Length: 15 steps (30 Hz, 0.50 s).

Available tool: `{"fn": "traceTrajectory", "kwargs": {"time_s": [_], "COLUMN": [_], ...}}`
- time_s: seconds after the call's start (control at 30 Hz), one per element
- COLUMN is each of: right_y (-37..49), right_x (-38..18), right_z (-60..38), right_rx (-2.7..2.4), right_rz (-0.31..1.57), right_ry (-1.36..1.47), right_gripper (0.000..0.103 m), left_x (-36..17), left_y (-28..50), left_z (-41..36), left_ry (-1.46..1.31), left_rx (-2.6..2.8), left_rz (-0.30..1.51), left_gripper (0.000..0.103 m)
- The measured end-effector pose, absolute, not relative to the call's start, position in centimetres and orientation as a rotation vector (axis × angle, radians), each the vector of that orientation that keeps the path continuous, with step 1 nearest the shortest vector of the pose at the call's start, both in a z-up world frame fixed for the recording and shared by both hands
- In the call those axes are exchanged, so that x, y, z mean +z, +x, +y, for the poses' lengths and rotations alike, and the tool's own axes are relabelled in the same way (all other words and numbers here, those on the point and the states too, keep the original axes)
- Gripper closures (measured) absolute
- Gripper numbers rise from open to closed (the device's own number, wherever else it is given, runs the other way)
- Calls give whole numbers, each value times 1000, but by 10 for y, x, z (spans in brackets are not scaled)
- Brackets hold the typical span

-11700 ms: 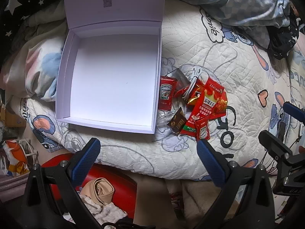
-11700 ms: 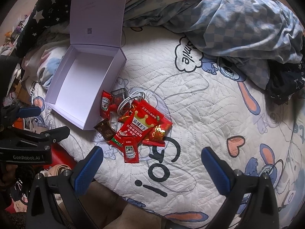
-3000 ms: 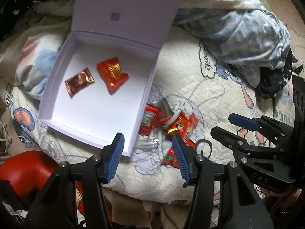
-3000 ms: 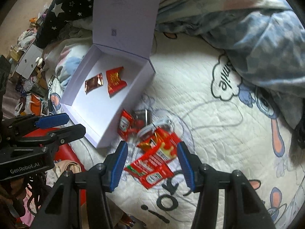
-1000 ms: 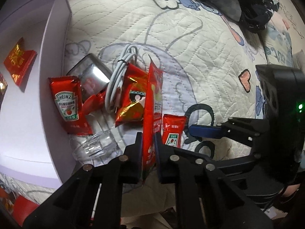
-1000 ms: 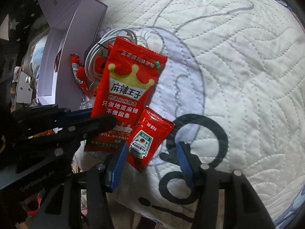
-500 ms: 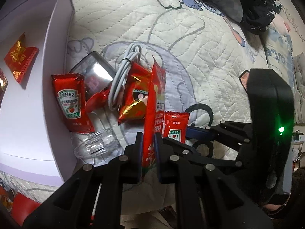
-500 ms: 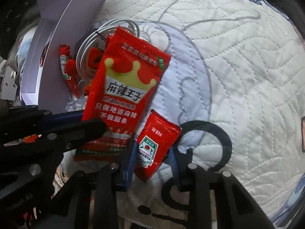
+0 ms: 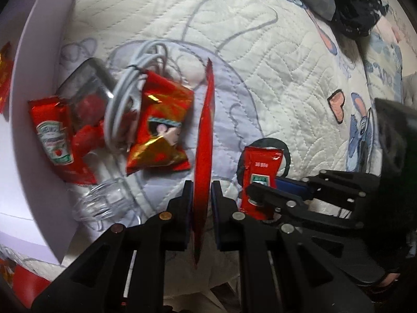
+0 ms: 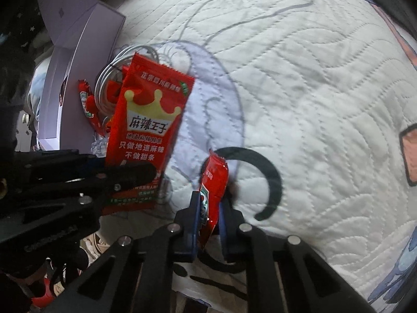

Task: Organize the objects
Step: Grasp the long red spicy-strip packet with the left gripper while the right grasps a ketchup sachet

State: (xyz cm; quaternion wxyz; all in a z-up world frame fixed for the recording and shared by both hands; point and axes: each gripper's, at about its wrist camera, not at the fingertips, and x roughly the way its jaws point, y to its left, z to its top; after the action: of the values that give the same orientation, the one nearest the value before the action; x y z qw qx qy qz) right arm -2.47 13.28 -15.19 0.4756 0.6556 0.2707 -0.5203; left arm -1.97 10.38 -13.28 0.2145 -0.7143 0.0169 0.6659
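Observation:
My left gripper (image 9: 202, 200) is shut on a large red snack packet (image 9: 204, 143), seen edge-on in the left wrist view. In the right wrist view this packet (image 10: 148, 130) shows a yellow crown and hangs from the left gripper (image 10: 135, 172). My right gripper (image 10: 208, 208) has its jaws closing on a small red ketchup sachet (image 10: 212, 182). The sachet sits bent between the pads, its lower end pinched. The left wrist view shows the same sachet (image 9: 260, 172) held by the right gripper (image 9: 263, 195) just above the quilt.
An open white box (image 9: 39, 104) lies left of the pile, also seen in the right wrist view (image 10: 78, 52). A Heinz sachet (image 9: 54, 140), a coiled white cable (image 9: 125, 96), a red-gold snack bag (image 9: 161, 130) and a clear plastic piece (image 9: 101, 203) lie beside it. Dark clothing (image 9: 359, 7) lies far right.
The right gripper's jaws have closed from wide apart onto the small ketchup sachet, which now stands bent up between them. The left gripper kept hold of the large packet and sank slightly.

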Motion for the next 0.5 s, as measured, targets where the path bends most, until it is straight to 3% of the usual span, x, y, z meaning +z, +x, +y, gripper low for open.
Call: {"fn": "traceTrajectory", "kwargs": {"time_s": [0.1, 0.5], "right_y": [-27, -60], "right_x": [-152, -131], "right_z": [136, 142], "right_rx": [-1277, -1257], "right_rz": [642, 608], "right_ry": [1616, 1623], "right_gripper": [91, 96], "left_x": [-136, -113], "left_y": [-18, -11], "left_z": [111, 119], "left_ry": [-1977, -1994], "left_rx": [1884, 1865], "left_rz": [117, 84], "left_gripper": [94, 94]}}
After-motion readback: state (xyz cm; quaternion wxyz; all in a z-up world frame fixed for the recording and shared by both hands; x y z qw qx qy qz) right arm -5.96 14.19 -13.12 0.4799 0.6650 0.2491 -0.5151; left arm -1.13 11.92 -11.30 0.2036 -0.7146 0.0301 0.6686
